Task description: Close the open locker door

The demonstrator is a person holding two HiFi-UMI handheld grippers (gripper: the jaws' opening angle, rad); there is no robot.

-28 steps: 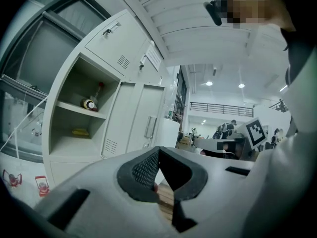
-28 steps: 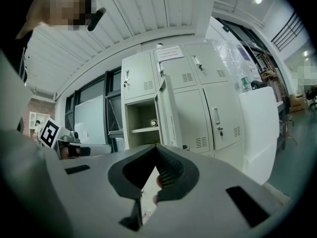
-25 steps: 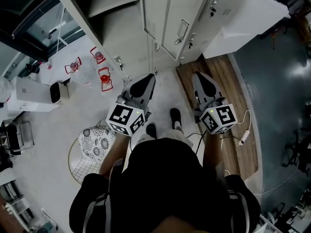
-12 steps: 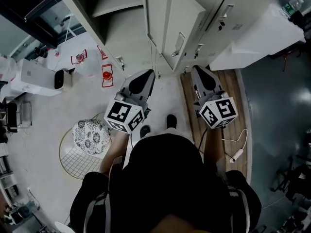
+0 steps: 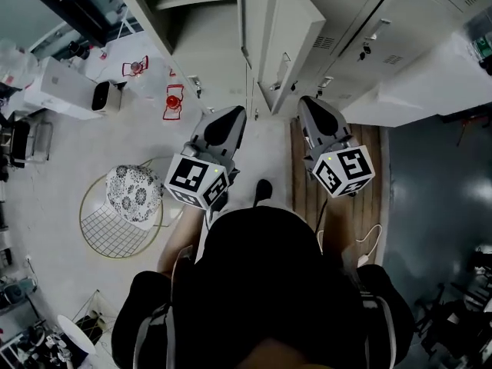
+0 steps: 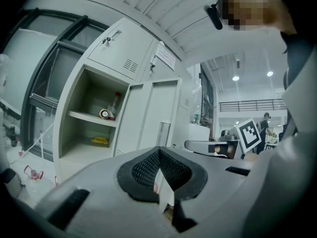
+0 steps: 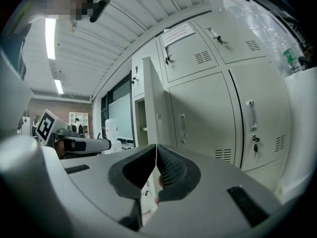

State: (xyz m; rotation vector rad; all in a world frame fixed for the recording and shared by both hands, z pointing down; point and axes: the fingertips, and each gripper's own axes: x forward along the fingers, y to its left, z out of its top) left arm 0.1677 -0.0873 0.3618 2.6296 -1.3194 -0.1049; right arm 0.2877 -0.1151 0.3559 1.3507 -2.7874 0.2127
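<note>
Both my left gripper (image 5: 232,114) and right gripper (image 5: 309,102) are pinched shut with nothing in them, I guess for a blunt shove, since the open locker door (image 5: 288,33) sticks out just ahead between them.

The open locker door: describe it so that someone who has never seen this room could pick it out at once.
Find the bank of pale grey metal lockers along the wall. Beside its open shelved compartment stands the tall grey metal door. It alone swings out into the room, while its neighbours lie flush and shut.
</note>
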